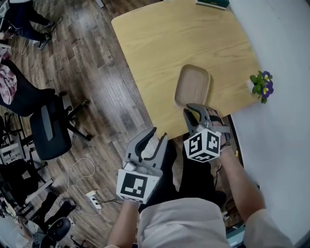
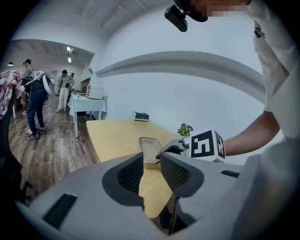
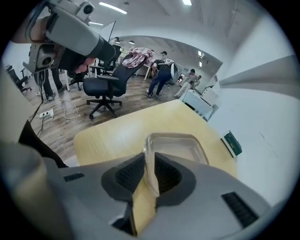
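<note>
A shallow clear plastic tray (image 1: 193, 85) lies on the light wooden table (image 1: 160, 43) near its front edge. My right gripper (image 1: 193, 112) is shut on the tray's near rim; in the right gripper view the rim (image 3: 151, 165) is pinched between the ribbed pads, with the tray (image 3: 177, 144) beyond. My left gripper (image 1: 150, 139) hangs just off the table's near edge, open and holding nothing. In the left gripper view its jaws (image 2: 151, 171) stand apart, with the tray (image 2: 149, 148) and the right gripper's marker cube (image 2: 206, 145) ahead.
A small potted plant with purple flowers (image 1: 262, 85) stands at the table's right edge by the white wall. A green book (image 1: 211, 3) lies at the far edge. A black office chair (image 1: 48, 127) and a power strip with cable (image 1: 92, 197) are on the wood floor to the left.
</note>
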### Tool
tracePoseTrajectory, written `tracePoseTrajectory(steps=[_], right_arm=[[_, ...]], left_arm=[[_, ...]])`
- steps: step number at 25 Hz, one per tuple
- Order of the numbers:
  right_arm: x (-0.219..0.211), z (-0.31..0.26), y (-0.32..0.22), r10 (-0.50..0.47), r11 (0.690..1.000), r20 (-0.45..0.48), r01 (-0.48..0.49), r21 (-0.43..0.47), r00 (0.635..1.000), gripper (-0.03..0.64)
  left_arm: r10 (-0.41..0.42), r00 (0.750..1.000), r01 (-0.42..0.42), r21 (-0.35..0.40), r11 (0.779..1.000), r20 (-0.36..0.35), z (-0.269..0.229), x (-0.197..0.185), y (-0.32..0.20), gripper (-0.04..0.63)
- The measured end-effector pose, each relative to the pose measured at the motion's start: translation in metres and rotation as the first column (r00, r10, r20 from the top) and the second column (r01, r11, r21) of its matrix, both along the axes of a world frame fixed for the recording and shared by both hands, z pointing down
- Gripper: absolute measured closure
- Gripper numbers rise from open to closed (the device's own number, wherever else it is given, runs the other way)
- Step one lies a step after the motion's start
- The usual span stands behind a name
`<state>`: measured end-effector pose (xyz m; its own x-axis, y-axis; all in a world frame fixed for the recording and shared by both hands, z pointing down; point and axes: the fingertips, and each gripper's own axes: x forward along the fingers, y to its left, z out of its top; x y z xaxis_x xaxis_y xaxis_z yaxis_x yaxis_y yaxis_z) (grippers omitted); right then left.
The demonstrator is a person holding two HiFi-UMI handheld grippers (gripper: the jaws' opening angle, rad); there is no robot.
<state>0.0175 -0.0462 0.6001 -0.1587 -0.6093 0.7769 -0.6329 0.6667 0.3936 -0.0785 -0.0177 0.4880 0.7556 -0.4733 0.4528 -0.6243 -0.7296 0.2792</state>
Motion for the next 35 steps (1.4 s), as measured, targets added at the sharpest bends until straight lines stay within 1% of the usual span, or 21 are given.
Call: tracePoseTrajectory(steps=[3,5,7,12,19,22,25,29,33,35], right_arm=[[-0.002,-0.002,0.0,-0.001,0.999,0.037,0.003,-0.036,0.999,0.551],[-0.004,-0.003,0.001,0.007,0.998,0.07,-0.002,-0.062,0.998,0.571],[-0.004,-0.004,0.001,0.024,0.996,0.103,-0.015,-0.084,0.994,0.572],[-0.003,-0.006,0.001,0.042,0.993,0.15,-0.025,-0.117,0.988,0.574],[-0.001,-0.011,0.001,0.094,0.98,0.282,-0.038,-0.198,0.955,0.574],[-0.003,-0.012,0.003,0.107,0.972,0.329,-0.03,-0.232,0.938,0.575],[-0.003,-0.014,0.006,0.104,0.968,0.346,-0.014,-0.252,0.932,0.575],[-0.004,-0.014,0.01,0.106,0.961,0.372,0.001,-0.278,0.922,0.577],[-0.005,-0.013,0.013,0.113,0.953,0.397,0.013,-0.302,0.911,0.577],[-0.006,-0.014,0.012,0.12,0.951,0.41,0.013,-0.309,0.904,0.577]], left_arm=[[0.002,1.0,-0.002,0.0,1.0,0.0,0.001,0.001,0.0,0.486],[0.003,1.0,-0.003,-0.002,1.0,-0.001,0.001,0.001,0.0,0.486],[0.006,1.0,-0.006,-0.003,1.0,-0.001,0.003,0.004,-0.001,0.486],[0.015,1.0,-0.015,-0.021,1.0,0.011,0.015,0.011,-0.001,0.486],[0.025,1.0,-0.024,-0.046,0.999,0.011,0.047,0.031,-0.008,0.486],[0.005,1.0,-0.004,-0.075,0.997,0.011,0.06,0.038,-0.015,0.486],[-0.034,0.999,0.035,-0.119,0.992,0.015,0.078,0.044,-0.021,0.486],[-0.075,0.997,0.071,-0.18,0.981,-0.017,0.092,0.051,-0.026,0.486],[-0.098,0.995,0.09,-0.181,0.979,-0.037,0.098,0.054,-0.03,0.486],[-0.111,0.992,0.096,-0.198,0.975,-0.064,0.099,0.056,-0.031,0.486]])
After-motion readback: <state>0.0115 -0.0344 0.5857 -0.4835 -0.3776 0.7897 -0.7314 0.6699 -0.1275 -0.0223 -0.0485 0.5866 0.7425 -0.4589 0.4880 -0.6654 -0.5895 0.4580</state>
